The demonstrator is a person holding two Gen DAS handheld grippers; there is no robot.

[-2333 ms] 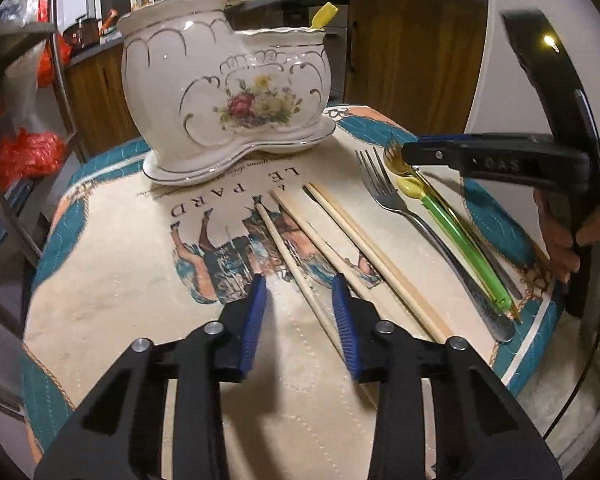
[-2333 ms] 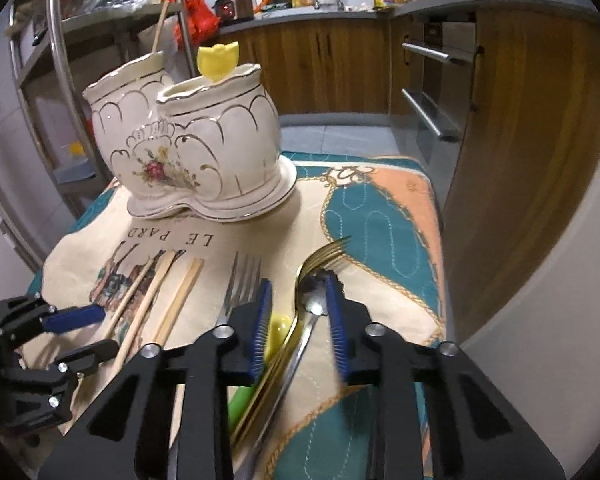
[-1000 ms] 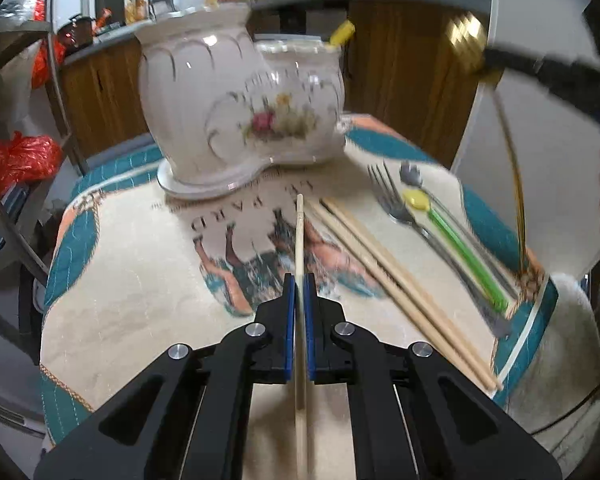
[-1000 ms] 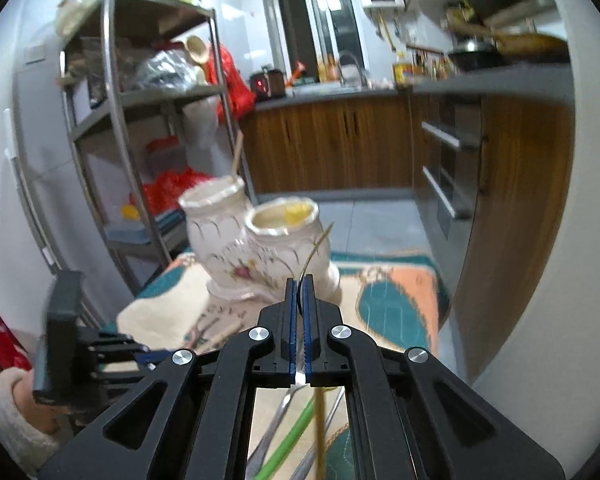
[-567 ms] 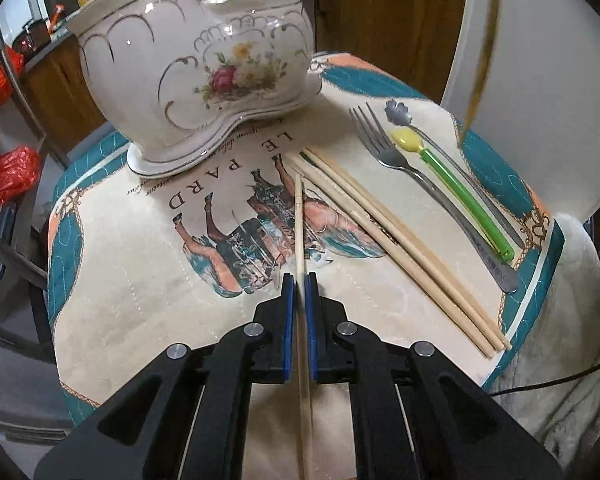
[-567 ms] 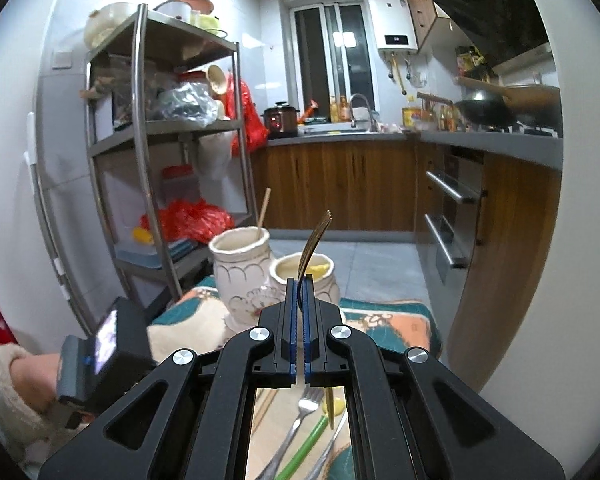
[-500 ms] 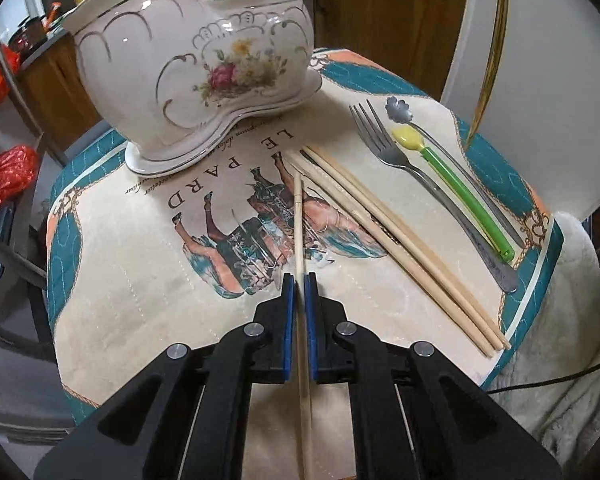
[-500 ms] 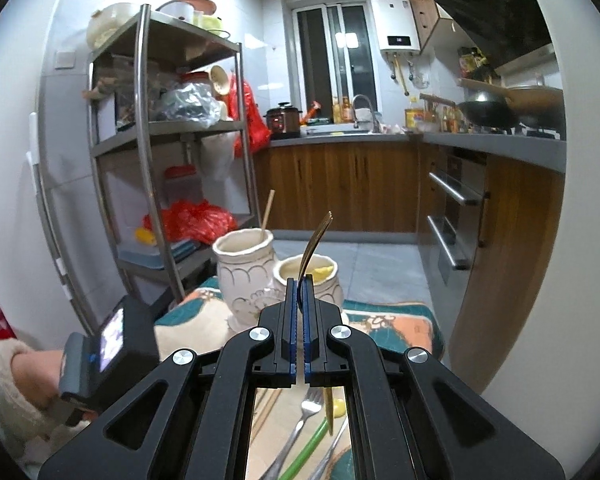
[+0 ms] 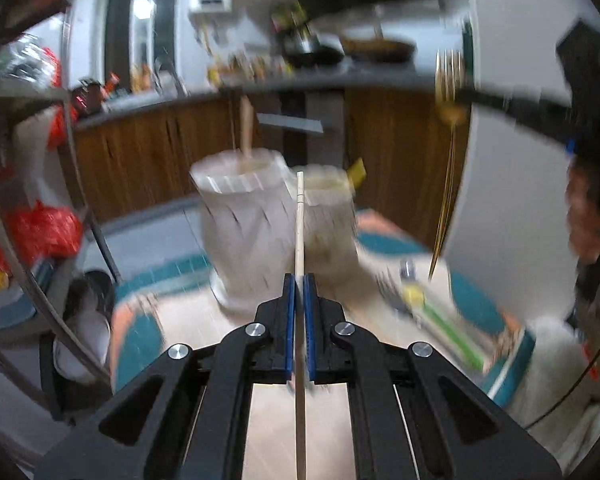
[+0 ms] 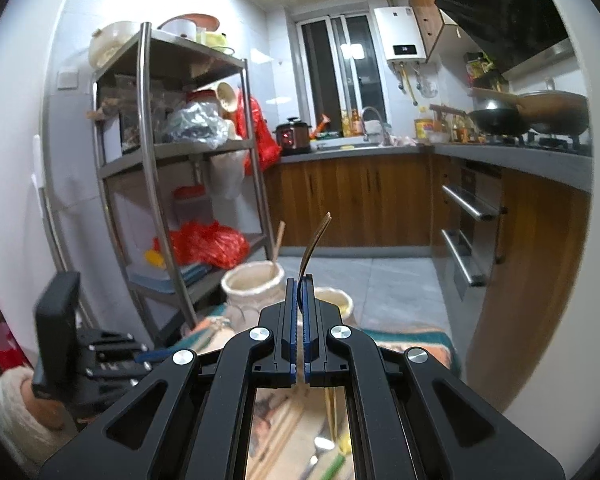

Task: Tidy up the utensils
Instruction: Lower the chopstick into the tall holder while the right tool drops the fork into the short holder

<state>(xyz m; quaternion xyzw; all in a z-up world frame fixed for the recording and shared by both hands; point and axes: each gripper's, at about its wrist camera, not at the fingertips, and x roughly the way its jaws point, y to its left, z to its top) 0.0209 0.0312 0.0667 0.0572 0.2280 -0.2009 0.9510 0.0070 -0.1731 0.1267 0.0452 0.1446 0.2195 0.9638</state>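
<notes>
My left gripper (image 9: 299, 280) is shut on a wooden chopstick (image 9: 299, 232), held upright in the air in front of the white ceramic two-cup utensil holder (image 9: 248, 216). The view is blurred by motion. My right gripper (image 10: 299, 284) is shut on a gold fork (image 10: 314, 242), lifted above the table; the fork also shows hanging at the right of the left wrist view (image 9: 446, 160). The holder (image 10: 252, 284) stands below and beyond the right gripper, with one chopstick (image 10: 278, 240) in its left cup. A green-handled spoon (image 9: 440, 320) and a fork lie on the mat.
The patterned teal and cream mat (image 9: 180, 320) covers the small table. A metal shelf rack (image 10: 148, 160) stands at the left. Wooden kitchen cabinets (image 10: 360, 200) and an oven front (image 10: 468, 220) lie behind and to the right.
My left gripper has lifted the chopstick off the mat and tilted up to face the holder. My right gripper has risen a little with the gold fork.
</notes>
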